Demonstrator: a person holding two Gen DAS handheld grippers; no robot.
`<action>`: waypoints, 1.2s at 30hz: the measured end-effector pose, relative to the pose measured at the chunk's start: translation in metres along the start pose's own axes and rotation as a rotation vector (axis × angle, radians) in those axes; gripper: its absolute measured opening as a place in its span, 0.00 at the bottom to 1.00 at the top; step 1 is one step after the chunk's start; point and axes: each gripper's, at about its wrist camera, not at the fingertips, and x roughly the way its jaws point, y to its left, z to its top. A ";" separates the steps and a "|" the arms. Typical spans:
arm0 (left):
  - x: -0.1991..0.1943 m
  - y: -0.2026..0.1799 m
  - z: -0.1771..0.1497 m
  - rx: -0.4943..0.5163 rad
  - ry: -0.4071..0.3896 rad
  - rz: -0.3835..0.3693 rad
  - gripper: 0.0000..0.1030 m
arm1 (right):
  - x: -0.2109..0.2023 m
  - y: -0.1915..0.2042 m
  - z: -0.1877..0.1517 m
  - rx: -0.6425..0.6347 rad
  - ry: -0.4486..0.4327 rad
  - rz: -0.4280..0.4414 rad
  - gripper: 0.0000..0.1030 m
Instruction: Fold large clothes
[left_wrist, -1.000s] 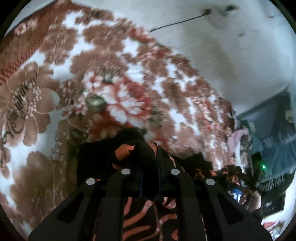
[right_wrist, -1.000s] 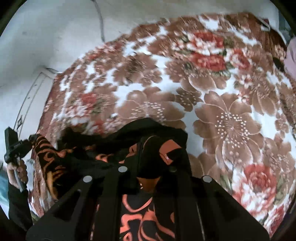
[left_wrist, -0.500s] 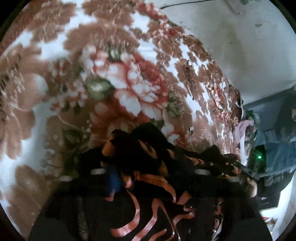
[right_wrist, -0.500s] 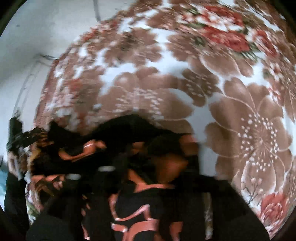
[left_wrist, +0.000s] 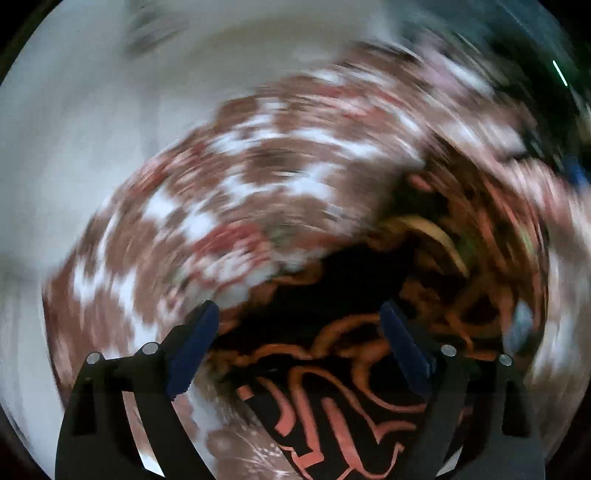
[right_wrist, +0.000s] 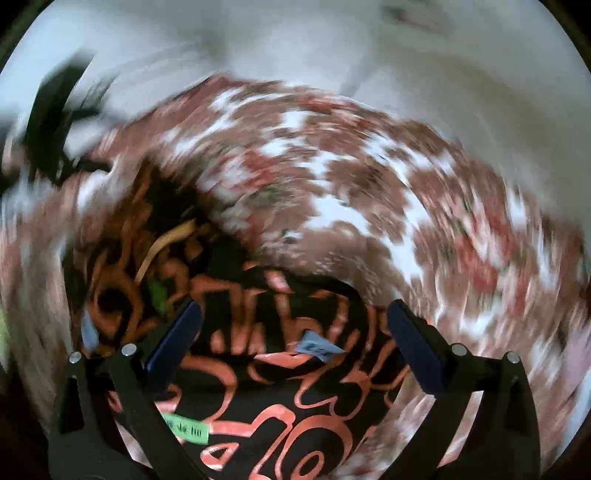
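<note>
Both views were heavily blurred. The left gripper (left_wrist: 297, 314) had its jaws spread wide and opening, blue pads (left_wrist: 192, 345) clear of the cloth, nothing pressed between them. Beneath and between its fingers lay the garment (left_wrist: 332, 417), black with orange swirls, spread on a floral blanket (left_wrist: 229, 177) of brown, red and white blooms. From this view the garment ran from the bottom of the frame up toward the right, bunched at its far end; the blanket showed bare to the left of it.

The right gripper (right_wrist: 293, 314) likewise stood with jaws wide and opening, its pads (right_wrist: 415, 347) apart from the fabric and gripping nothing. The garment (right_wrist: 280, 387) lay under it, reaching up to the left in a rumpled heap. A small blue tag (right_wrist: 317, 347) rested on the cloth between the fingers, and a green label (right_wrist: 188, 430) showed near the left finger. A pale wall (right_wrist: 332, 48) rose behind the blanket's far edge.
</note>
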 end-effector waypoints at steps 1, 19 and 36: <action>0.004 -0.009 0.002 0.041 0.007 -0.011 0.85 | 0.008 0.013 0.001 -0.059 0.021 0.011 0.95; 0.088 -0.057 0.010 0.244 0.135 -0.172 0.10 | 0.093 0.041 0.009 -0.262 0.163 0.169 0.39; 0.084 -0.013 0.058 0.181 0.134 -0.049 0.04 | 0.098 0.013 0.053 -0.198 0.119 0.077 0.11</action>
